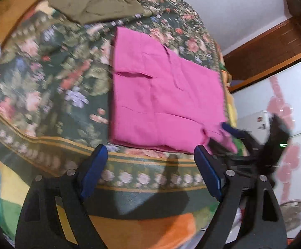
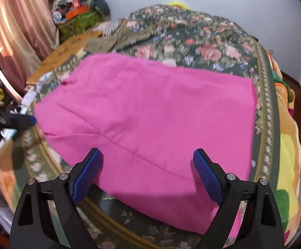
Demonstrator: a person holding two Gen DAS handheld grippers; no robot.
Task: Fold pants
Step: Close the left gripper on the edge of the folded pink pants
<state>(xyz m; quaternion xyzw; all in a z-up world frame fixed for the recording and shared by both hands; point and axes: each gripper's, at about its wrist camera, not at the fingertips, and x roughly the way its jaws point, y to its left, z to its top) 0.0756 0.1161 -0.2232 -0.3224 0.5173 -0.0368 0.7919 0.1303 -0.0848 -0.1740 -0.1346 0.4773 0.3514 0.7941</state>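
Observation:
Pink pants [image 1: 162, 95] lie folded into a flat rectangle on a floral bedspread [image 1: 53, 78]; they fill the middle of the right wrist view [image 2: 146, 116]. My left gripper [image 1: 149, 155] is open and empty, just off the near edge of the pants. My right gripper [image 2: 147, 161] is open, its fingers spread above the near part of the pants. In the left wrist view it shows at the pants' near right corner [image 1: 231, 131]. The left gripper shows blurred at the left edge of the right wrist view [image 2: 15, 120].
Olive-green folded clothing [image 1: 94, 6] lies at the far end of the bed. A cardboard sheet [image 2: 65, 54] and a cluttered pile [image 2: 77, 14] sit by the curtain [image 2: 19, 27]. A colourful blanket [image 2: 285, 145] hangs off the bed's right side. A fan [image 1: 295, 211] stands low right.

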